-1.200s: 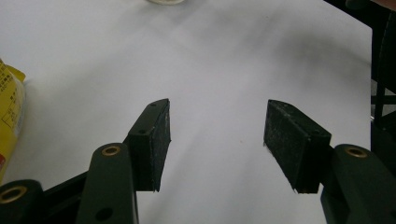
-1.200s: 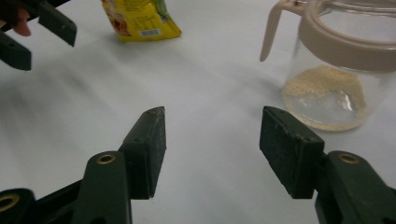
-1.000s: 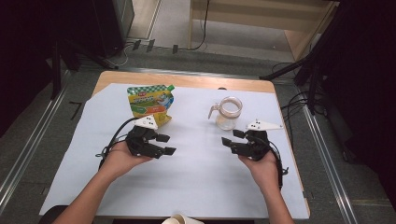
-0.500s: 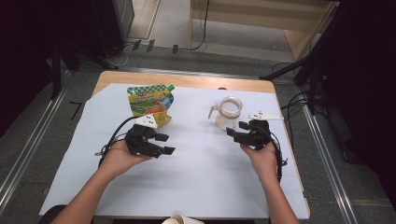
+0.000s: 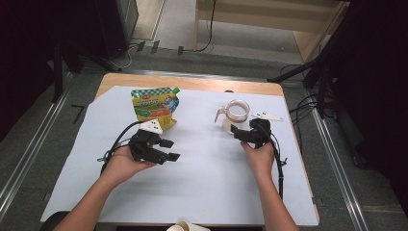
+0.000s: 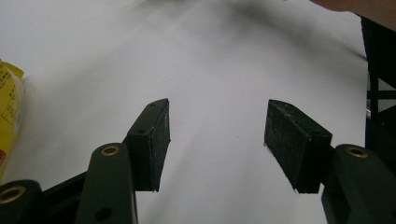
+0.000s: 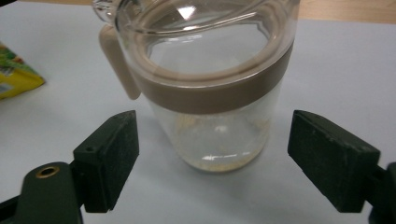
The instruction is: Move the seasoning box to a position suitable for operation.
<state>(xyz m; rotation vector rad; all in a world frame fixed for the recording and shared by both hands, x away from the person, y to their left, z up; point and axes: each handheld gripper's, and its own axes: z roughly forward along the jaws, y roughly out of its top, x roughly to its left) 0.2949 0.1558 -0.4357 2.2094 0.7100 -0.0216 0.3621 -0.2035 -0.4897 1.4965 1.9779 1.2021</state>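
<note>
1. Two grippers are over the pale blue sheet [image 5: 202, 192] that covers the table, and the right gripper [image 5: 244, 134] is the one near the work: a clear glass jar with a beige band and a clear hinged lid [image 5: 236, 114], which stands upright toward the far right part of the sheet.
2. In the right gripper view the clear glass jar [image 7: 212, 93] is straight ahead of the right gripper [image 7: 224, 163] and just beyond its tips. The pads [image 7: 116, 149] stand on both sides of the jar line but touch nothing.
3. The jaws of the right gripper have just been opening and are now wide, wider than the jar body, with nothing between them yet.
4. The long axis of the jar is vertical, and the jaws come at it level, so I judge that a short push forward will put the body between the pads.
5. The left gripper [image 5: 166, 149] is half open and empty, well apart from the jar, near a yellow and green snack pouch [image 5: 155, 107] that lies flat on the sheet.
</note>
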